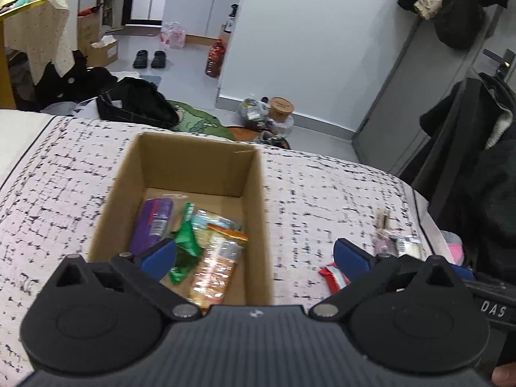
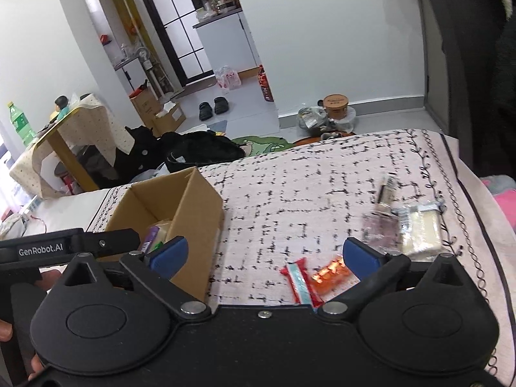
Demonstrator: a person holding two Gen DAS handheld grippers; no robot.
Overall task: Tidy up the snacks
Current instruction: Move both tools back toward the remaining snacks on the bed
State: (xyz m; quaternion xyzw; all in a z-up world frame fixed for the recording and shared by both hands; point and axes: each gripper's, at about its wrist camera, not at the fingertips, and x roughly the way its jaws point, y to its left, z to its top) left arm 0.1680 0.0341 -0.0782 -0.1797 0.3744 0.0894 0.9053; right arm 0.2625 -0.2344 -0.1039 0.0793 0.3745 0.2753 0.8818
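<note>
Snack sorting: both my grippers spread wide and empty; loose packets left to collect.

My left gripper [image 1: 254, 254] hangs over the cardboard box [image 1: 254, 193] at frame centre, which holds a purple packet [image 1: 154, 222], a green wrapper [image 1: 185, 245] and an orange packet [image 1: 216, 264]. My right gripper [image 2: 262, 254] frames a red-and-blue bar [image 2: 300, 282] and an orange-red packet [image 2: 330, 272], low centre on the patterned bedcover [image 2: 290, 193]; paler packets [image 2: 419, 229] lie at right, blurred. Best approach, I judge: straddle one bar across its narrow width, pinch gently, lift well over the box wall.

Home bedroom: quilted bed [image 1: 322, 187], floor shoes [image 1: 149, 59], hung coats [image 1: 451, 3].
</note>
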